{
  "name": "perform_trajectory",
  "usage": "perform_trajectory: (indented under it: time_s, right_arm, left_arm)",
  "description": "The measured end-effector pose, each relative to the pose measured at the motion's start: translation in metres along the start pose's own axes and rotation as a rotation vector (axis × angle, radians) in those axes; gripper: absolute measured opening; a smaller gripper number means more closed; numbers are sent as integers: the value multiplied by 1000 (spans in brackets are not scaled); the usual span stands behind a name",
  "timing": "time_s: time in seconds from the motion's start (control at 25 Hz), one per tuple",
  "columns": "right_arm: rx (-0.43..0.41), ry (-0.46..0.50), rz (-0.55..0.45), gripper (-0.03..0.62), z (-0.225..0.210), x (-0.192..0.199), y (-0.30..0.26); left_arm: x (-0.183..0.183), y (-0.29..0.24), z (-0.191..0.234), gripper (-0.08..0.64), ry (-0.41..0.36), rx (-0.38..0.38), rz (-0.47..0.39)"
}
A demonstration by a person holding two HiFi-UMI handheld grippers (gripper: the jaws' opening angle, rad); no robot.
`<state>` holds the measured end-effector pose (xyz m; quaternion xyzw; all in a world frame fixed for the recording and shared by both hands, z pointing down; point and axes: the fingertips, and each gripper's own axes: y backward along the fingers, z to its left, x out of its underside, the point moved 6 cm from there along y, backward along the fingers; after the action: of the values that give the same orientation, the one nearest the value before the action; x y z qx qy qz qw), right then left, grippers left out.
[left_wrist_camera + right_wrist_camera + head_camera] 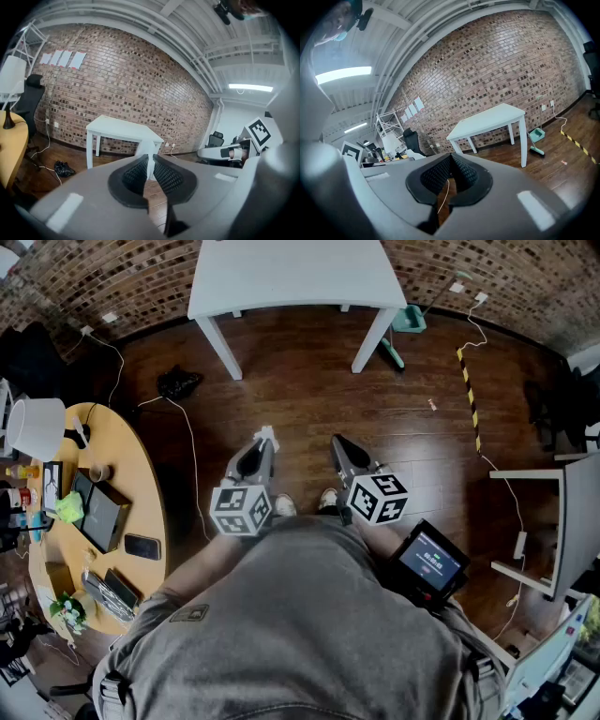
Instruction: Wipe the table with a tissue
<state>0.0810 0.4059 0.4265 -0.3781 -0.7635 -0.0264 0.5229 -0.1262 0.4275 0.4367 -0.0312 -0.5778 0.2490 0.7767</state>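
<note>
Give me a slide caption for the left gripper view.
Left tool grips a white tissue, pointing toward a white rectangular table by the red-brick wall.

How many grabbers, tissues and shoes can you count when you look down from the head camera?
Grey two-jaw grippers: 2, the left gripper and the right gripper.
White paper tissue: 1, pinched in the left gripper's jaws.
White shoes: 2, on the wooden floor.
Total: 5.
</note>
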Motion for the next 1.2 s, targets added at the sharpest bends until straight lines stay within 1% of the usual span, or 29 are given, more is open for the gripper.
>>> perform_trajectory:
  time_s: [0.4,0.56,0.88,1.2]
  right_arm:
    - [20,7,1,14,20,6,-13]
    - [13,13,5,14,19,1,-24]
    - [-18,21,0,14,-1,-25,-58]
    - [-48,20,-4,14,-41,-64,-88]
  left_arm:
    - [-2,9,27,32,3,13,10]
    - [-6,1,33,32,4,12,9]
    - [-26,-37,39,32,-1,-4,-3]
    - [-51,-92,30,32,-9,-32,-7]
